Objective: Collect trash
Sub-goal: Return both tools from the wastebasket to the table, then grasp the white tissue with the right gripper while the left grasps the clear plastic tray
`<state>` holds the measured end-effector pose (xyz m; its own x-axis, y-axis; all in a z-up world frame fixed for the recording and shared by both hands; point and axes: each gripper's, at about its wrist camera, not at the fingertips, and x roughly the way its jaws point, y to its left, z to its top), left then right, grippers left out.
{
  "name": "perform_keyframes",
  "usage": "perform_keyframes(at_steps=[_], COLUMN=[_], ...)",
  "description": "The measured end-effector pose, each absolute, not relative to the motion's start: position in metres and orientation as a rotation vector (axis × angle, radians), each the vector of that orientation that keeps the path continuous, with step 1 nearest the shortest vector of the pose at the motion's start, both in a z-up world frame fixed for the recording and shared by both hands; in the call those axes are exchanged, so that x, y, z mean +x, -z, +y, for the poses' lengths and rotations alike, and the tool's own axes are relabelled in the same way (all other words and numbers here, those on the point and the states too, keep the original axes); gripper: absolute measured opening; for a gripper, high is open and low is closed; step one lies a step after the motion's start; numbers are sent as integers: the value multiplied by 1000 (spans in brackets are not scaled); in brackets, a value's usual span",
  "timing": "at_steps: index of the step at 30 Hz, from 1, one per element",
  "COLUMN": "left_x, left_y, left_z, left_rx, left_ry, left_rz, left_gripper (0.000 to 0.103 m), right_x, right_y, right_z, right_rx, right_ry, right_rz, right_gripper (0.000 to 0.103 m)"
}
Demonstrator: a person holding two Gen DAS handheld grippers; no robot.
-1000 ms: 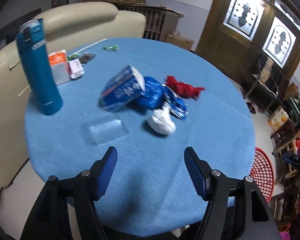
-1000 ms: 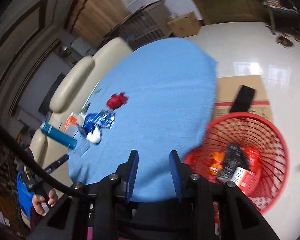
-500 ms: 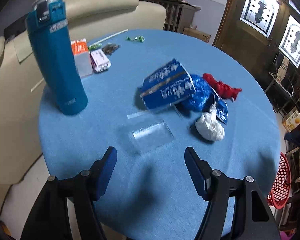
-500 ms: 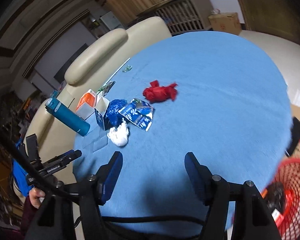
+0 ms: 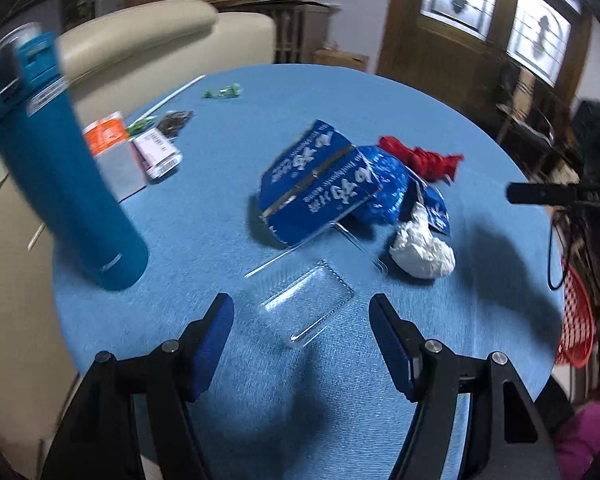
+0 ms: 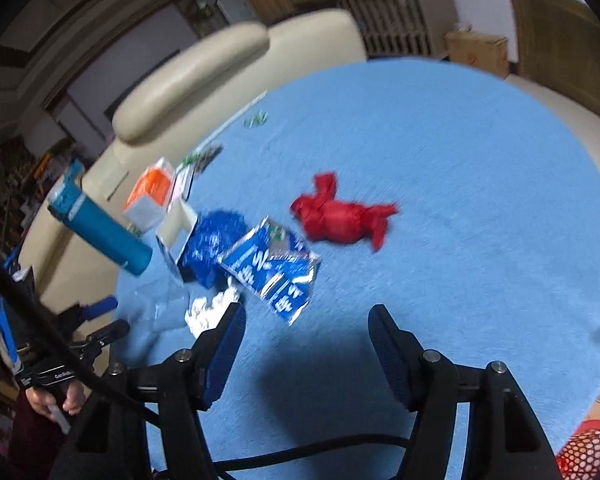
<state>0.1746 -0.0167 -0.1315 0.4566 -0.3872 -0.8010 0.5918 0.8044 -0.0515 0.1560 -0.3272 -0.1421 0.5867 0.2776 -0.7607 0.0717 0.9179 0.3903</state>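
Hovering wide open, the left gripper (image 5: 301, 320) frames a clear plastic tray (image 5: 306, 304) beside the blue carton (image 5: 316, 184), while the right gripper (image 6: 304, 330), equally wide, hangs near the carton's torn blue wrapper (image 6: 274, 270).

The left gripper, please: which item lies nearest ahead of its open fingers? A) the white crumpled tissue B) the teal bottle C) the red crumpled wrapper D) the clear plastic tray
D: the clear plastic tray lies flat just ahead of the left gripper, between its spread fingers.

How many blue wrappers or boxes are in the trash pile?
3: a blue box at the pile's left, a crumpled wrapper beside it, a flat wrapper nearest the white tissue. More may lie underneath.
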Motion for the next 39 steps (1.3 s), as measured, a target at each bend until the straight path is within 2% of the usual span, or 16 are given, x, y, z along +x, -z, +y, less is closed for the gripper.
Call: perform_keyframes(at_steps=[12,19,21,26,29,39], left_x=[185,183,185,196,202,217], left_y=[125,131,131,130,133,157], left_z=[-13,-4,-6,-16,-24,-31], left_rx=[313,324,336,363,376,344], left_ry=[703,731,743,806,862,913], left_rz=[856,878,870,851,859,944], left_gripper=[71,71,71,72,78,78], right_x=[191,216,218,204,188,129], right_y=[177,191,195,191,189,175], right_z=[-274,-230,-219,-214,-225,-280], right_rx=[644,499,430,344,359,457], right_ry=[-292,-222,-206,-183,-178,-104], right_rz=[1081,1139,1154,1111,1090,1038], right_gripper=[67,67,42,40,40,40])
